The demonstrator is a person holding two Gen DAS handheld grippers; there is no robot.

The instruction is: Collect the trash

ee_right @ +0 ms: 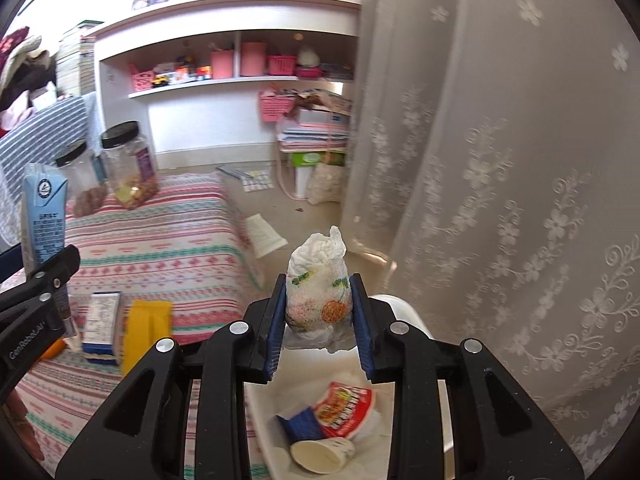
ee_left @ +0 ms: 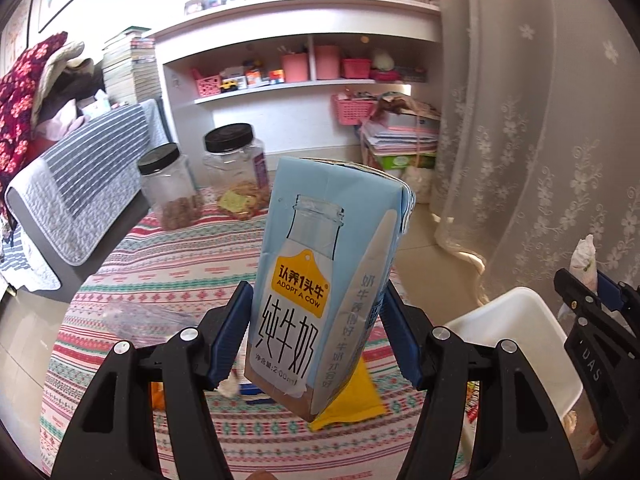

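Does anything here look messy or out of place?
Yes: a white sheet lies on the floor beside the table, as if fallen. The milk carton is held tilted, and the wad looks crumpled.

A lived-in home bedroom: lace curtain (ee_right: 500, 200), white shelves (ee_left: 296, 84) crowded with pink baskets (ee_left: 352, 109), stacked books (ee_left: 128, 68), and a striped cloth (ee_right: 160, 232).

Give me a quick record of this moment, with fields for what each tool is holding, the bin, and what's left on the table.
left tool: shut on milk carton, held upright
right tool: shut on crumpled wrapper, above the bin
white bin: holds paper cup, red-and-white wrapper
table: yellow packet, small box, two jars
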